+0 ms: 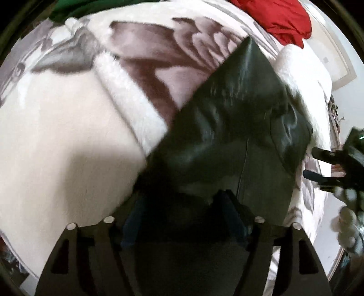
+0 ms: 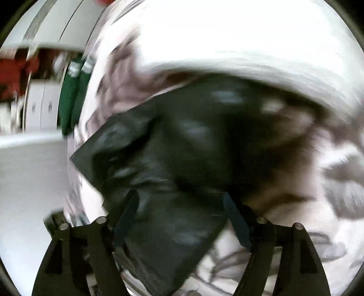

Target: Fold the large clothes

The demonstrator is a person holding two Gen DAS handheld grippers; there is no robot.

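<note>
A black, shiny leather-like garment point(image 1: 227, 127) lies folded and crumpled on a bed covered by a white, grey and brown patterned fleece blanket point(image 1: 56, 136). My left gripper point(image 1: 182, 211) hangs over the garment's near end, jaws wide, with dark fabric filling the gap between its fingers. My right gripper point(image 1: 311, 164) shows at the right edge beside the garment, its fingers apart. The right wrist view is blurred. It shows the right gripper point(image 2: 182, 209) open, straddling a flat corner of the garment point(image 2: 182, 148) without pinching it. The blanket point(image 2: 227, 34) lies beyond.
A red cloth point(image 1: 279, 20) lies bunched at the far right of the bed and a green cloth point(image 1: 86, 9) at the far left. Green fabric point(image 2: 70, 95) hangs off the bed edge, beside white cabinets point(image 2: 43, 104) and pale floor.
</note>
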